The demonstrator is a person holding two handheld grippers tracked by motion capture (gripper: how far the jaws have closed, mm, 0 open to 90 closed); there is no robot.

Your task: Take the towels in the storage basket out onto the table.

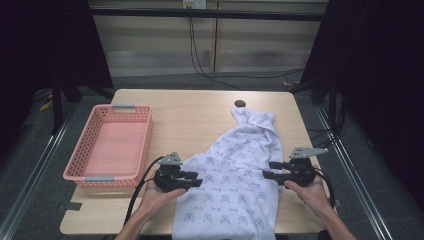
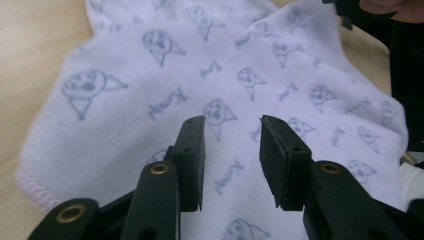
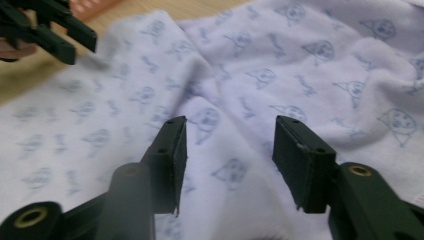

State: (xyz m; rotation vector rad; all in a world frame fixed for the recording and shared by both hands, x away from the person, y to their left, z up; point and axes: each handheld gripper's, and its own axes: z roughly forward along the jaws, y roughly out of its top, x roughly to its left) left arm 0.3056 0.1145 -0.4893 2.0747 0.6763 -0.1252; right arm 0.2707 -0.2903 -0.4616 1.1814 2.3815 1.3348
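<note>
A white cloth (image 1: 232,175) printed with small blue figures lies spread over the right half of the wooden table (image 1: 190,115), its near end hanging over the front edge. My left gripper (image 1: 196,179) sits at the cloth's left edge, pointing right. In the left gripper view its jaws stand open just above the cloth (image 2: 150,75), nothing between them. My right gripper (image 1: 268,169) is at the cloth's right edge, pointing left. Its jaws, in the right gripper view, are open over the cloth (image 3: 260,75), gripping nothing. The left gripper (image 3: 65,40) shows there too.
A pink plastic basket (image 1: 122,111) stands on the left side of the table, nothing visible inside. A dark round hole (image 1: 240,103) sits in the tabletop near the far edge, beside the cloth's far corner. Cables trail on the floor beyond the table.
</note>
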